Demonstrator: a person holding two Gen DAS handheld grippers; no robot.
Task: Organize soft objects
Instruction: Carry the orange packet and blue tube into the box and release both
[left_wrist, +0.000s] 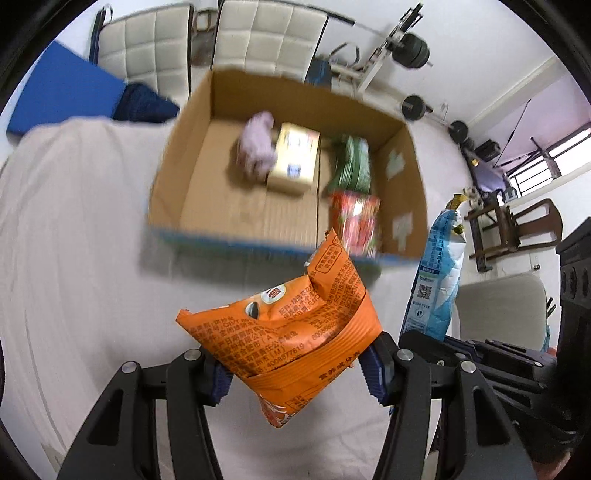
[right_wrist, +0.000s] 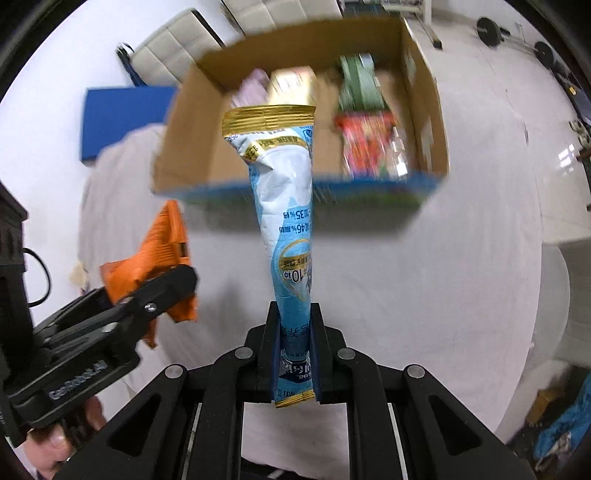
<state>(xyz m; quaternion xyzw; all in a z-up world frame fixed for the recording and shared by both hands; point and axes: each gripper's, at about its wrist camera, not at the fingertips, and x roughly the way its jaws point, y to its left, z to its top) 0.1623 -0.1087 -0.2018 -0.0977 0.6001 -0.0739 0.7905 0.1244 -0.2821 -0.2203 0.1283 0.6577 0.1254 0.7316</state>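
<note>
Left gripper (left_wrist: 295, 373) pinching orange snack bag (left_wrist: 291, 328), right gripper (right_wrist: 295, 354) pinching blue-white pouch (right_wrist: 288, 206) by its bottom end; either could slip short of cardboard box (left_wrist: 184, 162).

The cardboard box (left_wrist: 207, 177) is open on top, its near-left floor bare. A purple plush (left_wrist: 256, 147), yellow box (left_wrist: 295, 158), green packet (left_wrist: 351, 162) and red packet (left_wrist: 356, 221) crowd its far and right side.

Home spare room w/ gym gear
Barbell rack (left_wrist: 391, 48), weight plates (left_wrist: 413, 107), padded chairs (left_wrist: 269, 37), wooden chair (left_wrist: 517, 229).
</note>
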